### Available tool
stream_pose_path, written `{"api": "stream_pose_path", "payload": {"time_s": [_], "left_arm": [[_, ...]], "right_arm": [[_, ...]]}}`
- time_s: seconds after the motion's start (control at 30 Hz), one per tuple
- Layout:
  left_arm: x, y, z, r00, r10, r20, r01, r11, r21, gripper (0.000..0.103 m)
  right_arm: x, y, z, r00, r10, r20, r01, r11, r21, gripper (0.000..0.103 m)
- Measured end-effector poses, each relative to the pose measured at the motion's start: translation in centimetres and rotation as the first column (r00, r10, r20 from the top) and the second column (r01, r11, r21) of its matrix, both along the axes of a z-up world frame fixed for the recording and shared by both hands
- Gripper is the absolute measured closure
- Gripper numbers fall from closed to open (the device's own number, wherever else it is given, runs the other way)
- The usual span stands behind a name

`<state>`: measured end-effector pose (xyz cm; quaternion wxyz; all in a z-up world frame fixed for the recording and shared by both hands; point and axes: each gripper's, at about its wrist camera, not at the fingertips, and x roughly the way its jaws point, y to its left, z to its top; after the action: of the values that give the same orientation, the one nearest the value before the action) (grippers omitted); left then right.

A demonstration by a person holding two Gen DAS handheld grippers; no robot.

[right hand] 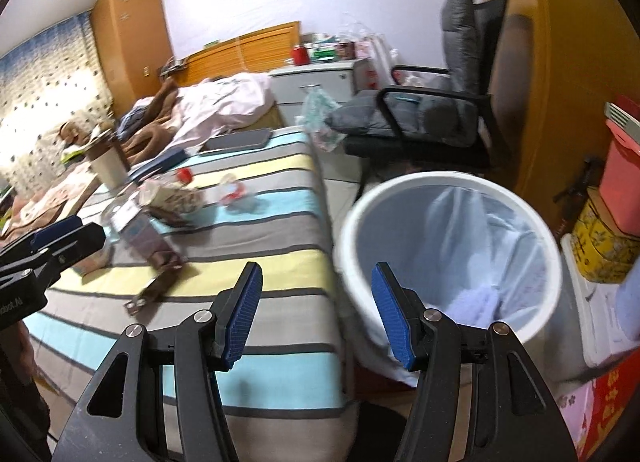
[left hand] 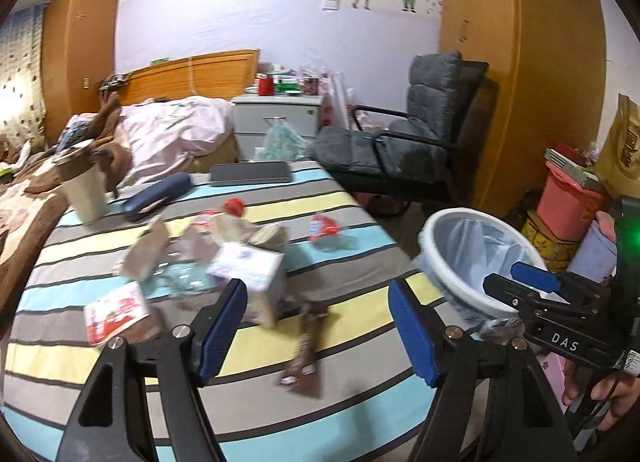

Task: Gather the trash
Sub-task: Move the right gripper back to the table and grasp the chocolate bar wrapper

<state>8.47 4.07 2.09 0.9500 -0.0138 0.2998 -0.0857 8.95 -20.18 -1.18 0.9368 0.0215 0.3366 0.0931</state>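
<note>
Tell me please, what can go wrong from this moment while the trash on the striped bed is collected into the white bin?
1. The paper cup stands upright on the soft bed beside the wrappers; a sweeping tool could tip it.
2. The dark phone or tablet and the blue case lie near the litter and might be binned by mistake.
3. The white bin sits off the bed's edge, so the brown wrapper could fall on the floor during the carry.

Striped bed [left hand: 256,418] with scattered wrappers [left hand: 304,358], cup [left hand: 86,189]
</note>
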Motion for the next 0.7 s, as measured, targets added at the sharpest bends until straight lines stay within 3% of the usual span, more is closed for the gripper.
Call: {"api": "stream_pose_path", "payload": {"time_s": [0.43,0.7], "left_arm": [[-2.3,9.4,-2.1,0.982,0.185,-0.033,-0.186,0.982,-0.023,0.026],[-2.1,13.6,-3.3,0.971,0.232,-0.058,-0.234,0.972,-0.026,0.025]], "right_arm": [[0.1,6.8,-1.1,0.99,0.138,-0.032,-0.138,0.99,0.001,0.042],[0.6,10.2,-2.1,0.984,0.166,-0.061,-0.166,0.986,0.004,0.041]]}}
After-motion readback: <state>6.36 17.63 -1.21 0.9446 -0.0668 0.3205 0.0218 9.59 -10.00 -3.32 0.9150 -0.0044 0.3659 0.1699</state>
